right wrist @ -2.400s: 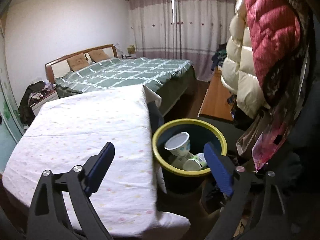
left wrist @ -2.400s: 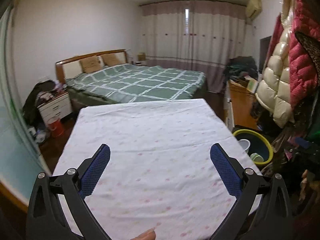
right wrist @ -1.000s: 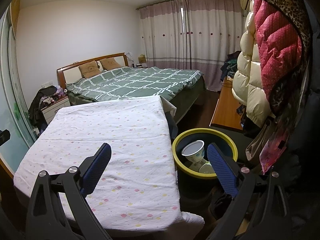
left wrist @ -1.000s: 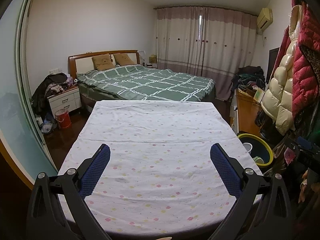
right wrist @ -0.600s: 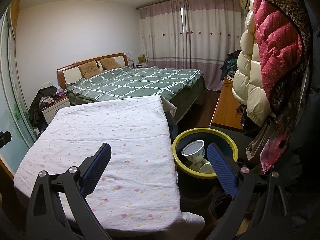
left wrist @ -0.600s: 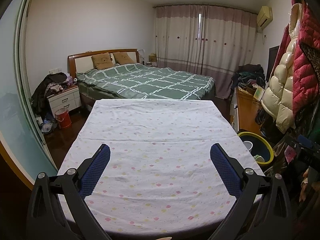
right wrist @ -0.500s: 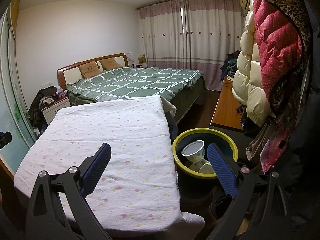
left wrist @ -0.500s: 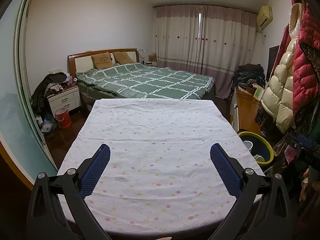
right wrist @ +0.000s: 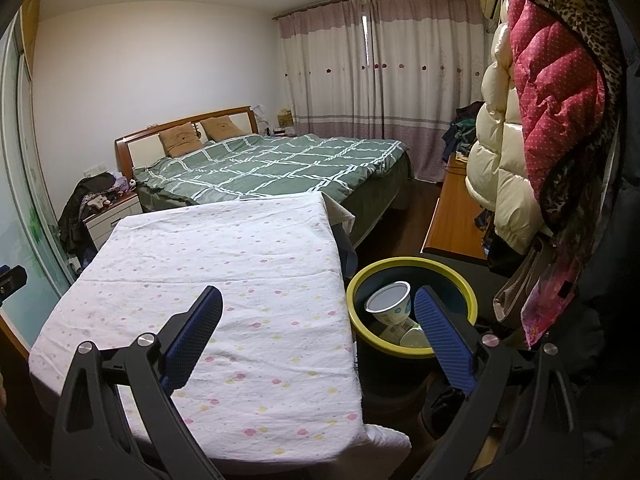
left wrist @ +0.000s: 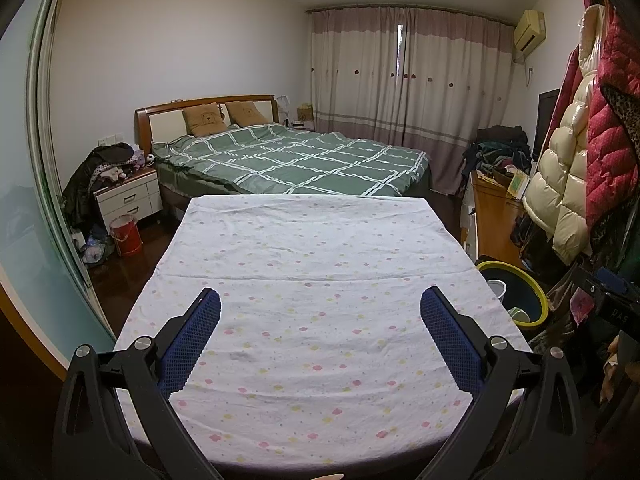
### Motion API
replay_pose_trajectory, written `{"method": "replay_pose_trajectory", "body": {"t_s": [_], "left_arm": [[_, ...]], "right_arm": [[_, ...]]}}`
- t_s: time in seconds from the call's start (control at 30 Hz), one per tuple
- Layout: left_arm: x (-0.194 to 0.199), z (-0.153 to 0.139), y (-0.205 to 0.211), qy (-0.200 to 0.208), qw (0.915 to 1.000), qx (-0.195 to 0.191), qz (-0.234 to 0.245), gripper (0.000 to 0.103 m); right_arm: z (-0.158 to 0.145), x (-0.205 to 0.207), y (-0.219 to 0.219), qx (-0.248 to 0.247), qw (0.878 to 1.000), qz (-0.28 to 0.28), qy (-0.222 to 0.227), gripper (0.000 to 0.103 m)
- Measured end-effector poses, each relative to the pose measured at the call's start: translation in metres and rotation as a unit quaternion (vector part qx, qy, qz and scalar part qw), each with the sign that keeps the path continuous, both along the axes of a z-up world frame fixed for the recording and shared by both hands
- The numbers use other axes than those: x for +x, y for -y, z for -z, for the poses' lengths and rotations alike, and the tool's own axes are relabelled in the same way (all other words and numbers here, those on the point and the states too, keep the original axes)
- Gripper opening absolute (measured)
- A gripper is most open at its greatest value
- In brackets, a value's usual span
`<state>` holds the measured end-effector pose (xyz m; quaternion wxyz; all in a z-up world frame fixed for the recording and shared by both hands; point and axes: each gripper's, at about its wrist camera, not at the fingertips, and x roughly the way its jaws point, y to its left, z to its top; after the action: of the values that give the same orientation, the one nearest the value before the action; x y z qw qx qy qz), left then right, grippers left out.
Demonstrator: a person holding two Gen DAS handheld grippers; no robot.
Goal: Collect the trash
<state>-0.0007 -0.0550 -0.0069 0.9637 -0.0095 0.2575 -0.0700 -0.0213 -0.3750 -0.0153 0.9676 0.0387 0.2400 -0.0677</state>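
Ahead, filling the far half of the room, a bed [left wrist: 296,160] under a green checked cover, two tan pillows [left wrist: 204,119] against its wooden headboard, drawn pale curtains [left wrist: 408,80] behind. Nearer, spread across most of both views, a table under a white cloth dotted with small flowers [left wrist: 312,280], its surface bare. Along the right wall, puffy jackets [right wrist: 536,112] in cream and red hung one over the other, and a wooden side cabinet [right wrist: 452,216] below them. To the left of the bed, a white nightstand [left wrist: 128,196] heaped with dark clothes, a small red bucket [left wrist: 126,234] on the floor in front of it. On the floor just beside the table's right edge, a dark bin with a yellow rim [right wrist: 472,300], upright. Inside it, the trash: a white paper cup [right wrist: 390,302] lying tilted with its mouth up, and other pale cups [right wrist: 412,336] beneath it, partly hidden. Left gripper [left wrist: 320,318] over the near half of the cloth, blue-padded fingers spread wide, nothing between them. Right gripper [right wrist: 318,314] over the table's right edge and the bin, likewise spread wide and empty, its right finger overlapping the bin in view.
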Motion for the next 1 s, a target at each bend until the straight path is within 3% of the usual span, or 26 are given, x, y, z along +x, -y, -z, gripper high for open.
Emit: {"method": "replay_pose_trajectory", "body": {"t_s": [1.0], "left_arm": [[0.0011, 0.0052, 0.0001, -0.002, 1.0000, 0.004, 0.000, 0.098]], "right_arm": [[0.0000, 0.0010, -0.0026, 0.001, 1.000, 0.000, -0.001, 0.092]]}}
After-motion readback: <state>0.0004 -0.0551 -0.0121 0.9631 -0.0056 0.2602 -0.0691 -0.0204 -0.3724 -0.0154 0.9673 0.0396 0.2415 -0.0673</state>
